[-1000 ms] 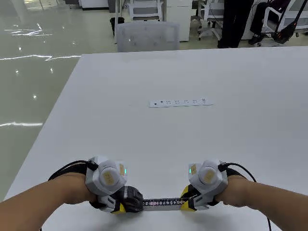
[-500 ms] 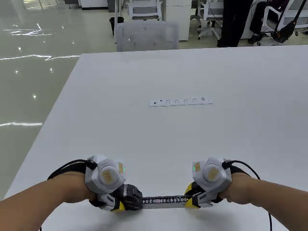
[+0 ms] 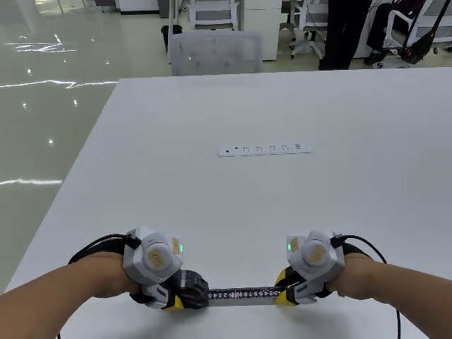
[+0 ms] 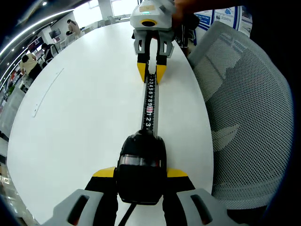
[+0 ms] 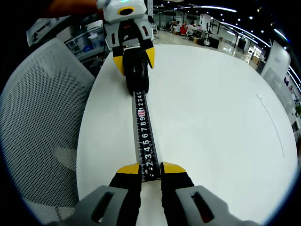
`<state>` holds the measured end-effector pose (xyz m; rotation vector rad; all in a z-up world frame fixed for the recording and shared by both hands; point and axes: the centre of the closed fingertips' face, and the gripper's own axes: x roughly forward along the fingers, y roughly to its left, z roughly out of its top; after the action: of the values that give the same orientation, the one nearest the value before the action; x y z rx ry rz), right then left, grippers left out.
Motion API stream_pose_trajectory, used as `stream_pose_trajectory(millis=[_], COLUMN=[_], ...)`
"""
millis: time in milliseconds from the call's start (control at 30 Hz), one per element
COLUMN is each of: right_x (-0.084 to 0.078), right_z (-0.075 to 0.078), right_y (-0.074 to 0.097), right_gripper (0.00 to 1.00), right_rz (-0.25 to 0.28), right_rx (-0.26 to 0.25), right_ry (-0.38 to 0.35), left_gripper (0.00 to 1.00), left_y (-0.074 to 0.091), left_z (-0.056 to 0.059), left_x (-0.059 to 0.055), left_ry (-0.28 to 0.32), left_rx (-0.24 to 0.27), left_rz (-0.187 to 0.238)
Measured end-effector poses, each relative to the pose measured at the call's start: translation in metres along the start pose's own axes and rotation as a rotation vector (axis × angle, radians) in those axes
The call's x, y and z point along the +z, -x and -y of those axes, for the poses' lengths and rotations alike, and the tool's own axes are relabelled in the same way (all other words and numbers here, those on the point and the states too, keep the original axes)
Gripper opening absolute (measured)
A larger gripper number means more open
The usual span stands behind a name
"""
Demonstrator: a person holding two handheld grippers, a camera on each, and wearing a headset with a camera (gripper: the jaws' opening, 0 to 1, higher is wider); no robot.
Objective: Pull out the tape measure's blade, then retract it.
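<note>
A black tape measure case (image 3: 192, 289) rests near the white table's front edge, and my left gripper (image 3: 174, 296) is shut on it. In the left gripper view the case (image 4: 141, 167) sits between my yellow fingertips (image 4: 106, 172). The numbered blade (image 3: 242, 293) runs flat along the table to my right gripper (image 3: 284, 296), which is shut on the blade's end. In the right gripper view the blade (image 5: 143, 134) leads from my right gripper (image 5: 150, 168) back to the case (image 5: 136, 70). The right gripper (image 4: 150, 71) faces me in the left gripper view.
A white power strip (image 3: 263, 149) lies mid-table. A grey mesh chair (image 3: 215, 53) stands at the far edge, and another mesh chair back (image 4: 244, 117) is close behind the near edge. The white table (image 3: 339, 212) stretches wide beyond the grippers.
My right gripper has slid a little to the right with the blade's end, so slightly more blade is drawn out. The left gripper and case have stayed put.
</note>
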<state>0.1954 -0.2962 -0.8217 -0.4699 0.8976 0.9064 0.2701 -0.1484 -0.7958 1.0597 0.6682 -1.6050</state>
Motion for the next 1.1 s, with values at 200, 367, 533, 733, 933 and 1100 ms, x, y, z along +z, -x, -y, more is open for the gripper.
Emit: stream_pose_trajectory(millis=[200,367,533,733,933,1100], right_x=[-0.003,-0.006,-0.008,-0.011,-0.016,-0.023], right_z=[0.001,0.001,0.001,0.003,0.003,0.005], right_y=[0.002,0.004,0.006,0.007,0.011,0.016], right_gripper=[0.14,0.14,0.14,0.14,0.14,0.14], right_rz=[-0.001,0.001,0.001,-0.004,-0.009,-0.012], right_rx=[0.000,-0.002,-0.002,0.000,-0.003,-0.008], right_ry=[-0.004,-0.006,-0.007,-0.008,-0.009,-0.014], left_gripper=[0.33,0.33,0.33,0.33,0.33,0.33], left_y=[0.000,0.000,0.000,0.000,0.000,0.000], left_z=[0.000,0.000,0.000,0.000,0.000,-0.001], left_x=[0.000,0.000,-0.001,-0.001,-0.001,-0.001], left_ry=[-0.001,-0.003,-0.003,0.000,0.000,0.004], left_rx=[0.005,0.013,0.016,0.019,0.016,0.016], left_rz=[0.002,0.007,0.003,-0.001,-0.005,-0.006])
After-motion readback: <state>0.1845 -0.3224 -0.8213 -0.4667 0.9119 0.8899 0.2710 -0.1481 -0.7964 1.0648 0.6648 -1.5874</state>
